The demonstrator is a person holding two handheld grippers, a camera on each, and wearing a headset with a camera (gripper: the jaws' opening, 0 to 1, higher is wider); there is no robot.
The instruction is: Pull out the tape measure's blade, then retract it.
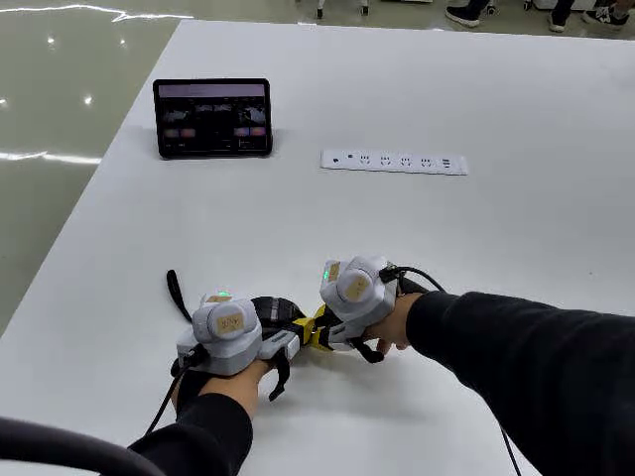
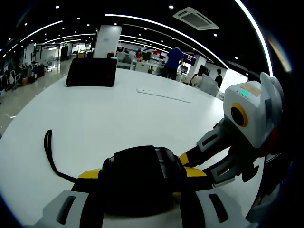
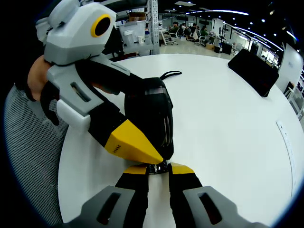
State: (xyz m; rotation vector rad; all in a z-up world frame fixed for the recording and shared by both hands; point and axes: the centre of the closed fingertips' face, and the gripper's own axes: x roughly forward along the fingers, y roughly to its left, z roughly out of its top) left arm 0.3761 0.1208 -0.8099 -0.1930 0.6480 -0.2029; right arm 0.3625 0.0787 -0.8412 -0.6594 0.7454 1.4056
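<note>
Tools angled toward each other, low. Left tool clamps the round black rubbery tape measure on the smooth white counter. Right tool, just ahead of it, is nearly closed, pinching the metal blade tip.

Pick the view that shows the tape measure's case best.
The left gripper view: the black tape measure sits centred, clamped by the left gripper. The right gripper view shows its side, partly behind that gripper's jaw; the head view, just a dark sliver of it.

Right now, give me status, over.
Left gripper shut on tape measure. Right gripper shut on blade tip, blade not yet out. Tablet, power strip well clear.
</note>
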